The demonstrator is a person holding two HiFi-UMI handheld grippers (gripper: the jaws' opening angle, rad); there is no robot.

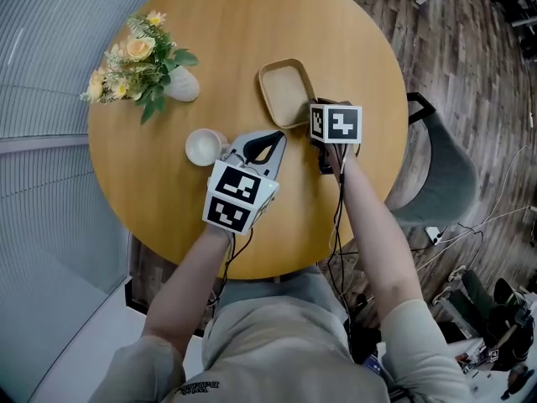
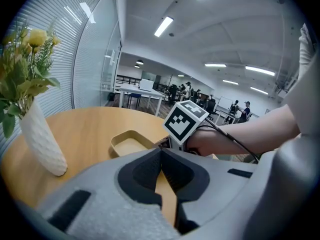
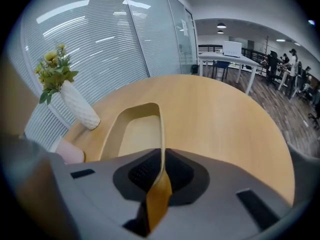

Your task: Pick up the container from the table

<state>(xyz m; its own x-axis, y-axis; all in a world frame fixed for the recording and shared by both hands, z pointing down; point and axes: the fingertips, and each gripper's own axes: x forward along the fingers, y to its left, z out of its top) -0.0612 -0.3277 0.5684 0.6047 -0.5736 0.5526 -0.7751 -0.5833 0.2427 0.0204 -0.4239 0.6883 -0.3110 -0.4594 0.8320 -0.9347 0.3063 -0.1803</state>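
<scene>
- The container [image 1: 285, 91], a shallow beige tray, sits on the round table [image 1: 252, 23], well in from every edge and a little toward the right edge as the person faces it.
- The right gripper [image 1: 312, 128] has its jaws nearly together, pinched on the thin side wall at the tray's near corner. In the right gripper view that wall runs straight into the pads.
- The left gripper [image 1: 277, 137] hangs just beside it, nearer the person's edge, with its jaws together and nothing between them.
- I'd say the grasp is made and the lift is the step in hand.
- The hold is on one corner only, so the far end will likely sag. I'd raise it straight up and slowly, with the wrist level so the wall doesn't slip out of the pads.
- The tray looks light and empty, so a firm pinch should be enough. Squeezing harder might bend the wall.
- The cup [image 1: 204, 147] and the vase of flowers [image 1: 180, 84] stand toward the left edge, well apart from the tray, so going straight up risks nothing there.
- The left gripper is close, and it's best held out of the way.
</scene>
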